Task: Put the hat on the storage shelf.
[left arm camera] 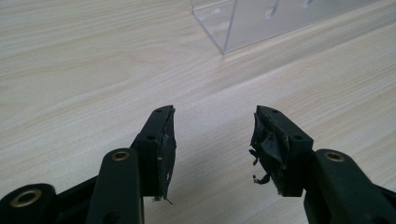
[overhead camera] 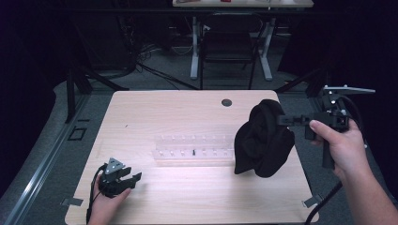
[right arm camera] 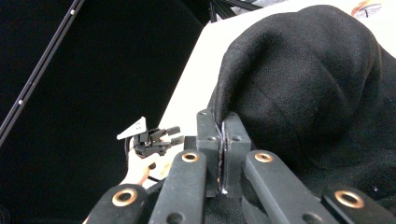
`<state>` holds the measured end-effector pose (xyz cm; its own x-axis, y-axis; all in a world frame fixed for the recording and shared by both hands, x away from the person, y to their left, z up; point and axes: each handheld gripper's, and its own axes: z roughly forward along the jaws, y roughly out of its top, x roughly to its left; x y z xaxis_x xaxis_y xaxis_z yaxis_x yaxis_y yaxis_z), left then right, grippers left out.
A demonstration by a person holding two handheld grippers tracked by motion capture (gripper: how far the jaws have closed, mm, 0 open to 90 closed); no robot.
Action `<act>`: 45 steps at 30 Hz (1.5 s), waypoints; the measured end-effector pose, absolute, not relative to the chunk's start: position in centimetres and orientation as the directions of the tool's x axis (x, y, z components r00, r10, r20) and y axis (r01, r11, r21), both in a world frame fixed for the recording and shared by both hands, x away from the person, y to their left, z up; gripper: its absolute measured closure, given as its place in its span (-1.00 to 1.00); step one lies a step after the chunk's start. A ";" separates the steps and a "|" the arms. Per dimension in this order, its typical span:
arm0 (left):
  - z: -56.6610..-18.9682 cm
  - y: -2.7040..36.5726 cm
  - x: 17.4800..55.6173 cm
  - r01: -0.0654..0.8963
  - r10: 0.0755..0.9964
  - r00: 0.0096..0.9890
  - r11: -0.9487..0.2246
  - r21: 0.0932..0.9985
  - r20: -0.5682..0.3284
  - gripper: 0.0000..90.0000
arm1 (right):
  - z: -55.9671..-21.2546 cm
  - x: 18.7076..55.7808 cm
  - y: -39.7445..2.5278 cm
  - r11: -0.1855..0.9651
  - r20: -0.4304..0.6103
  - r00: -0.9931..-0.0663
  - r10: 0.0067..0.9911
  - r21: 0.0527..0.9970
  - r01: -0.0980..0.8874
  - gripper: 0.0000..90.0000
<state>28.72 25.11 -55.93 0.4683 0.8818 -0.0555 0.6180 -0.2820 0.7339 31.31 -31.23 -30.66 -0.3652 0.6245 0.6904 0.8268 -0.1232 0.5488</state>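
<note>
My right gripper (overhead camera: 284,120) clamps a fold of the black cloth (overhead camera: 263,139), jaws pressed flat on its edge, holding the bundle up over the table's (overhead camera: 187,110) right side, its lower end hanging close to the wood. Just left of the cloth lies a clear plastic rack (overhead camera: 195,150), one end beside it. My left gripper (overhead camera: 133,178) rests at the near left corner, jaws parted and holding nothing, with bare tabletop between it and the rack.
</note>
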 end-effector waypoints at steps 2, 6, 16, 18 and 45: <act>-55.9 25.1 28.7 0.619 0.882 0.467 -0.280 0.734 -0.058 0.08 | -30.6 31.5 -31.1 -0.120 0.690 -0.368 0.623 0.550 0.826 0.96; -55.9 25.1 28.7 0.619 0.882 0.467 -0.279 0.734 -0.058 0.08 | -30.5 31.8 -30.7 -0.115 0.686 -0.374 0.624 0.555 0.824 0.96; -56.0 25.0 28.8 0.617 0.881 0.471 -0.283 0.734 -0.056 0.08 | -29.8 32.8 -29.7 -0.127 0.689 -0.388 0.612 0.570 0.812 0.96; -56.0 25.1 28.8 0.617 0.881 0.470 -0.282 0.735 -0.056 0.08 | -29.6 33.0 -29.6 -0.131 0.692 -0.389 0.608 0.571 0.810 0.96; -56.0 25.0 28.8 0.615 0.878 0.475 -0.279 0.738 -0.064 0.02 | -28.2 35.6 -26.3 -0.125 0.690 -0.419 0.591 0.591 0.797 0.96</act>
<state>28.84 25.04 -55.96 0.4745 0.8779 -0.0640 0.6148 -0.2785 0.7378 35.60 -26.25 -28.15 -0.4187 0.5905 0.6899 0.7972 -0.1249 0.5907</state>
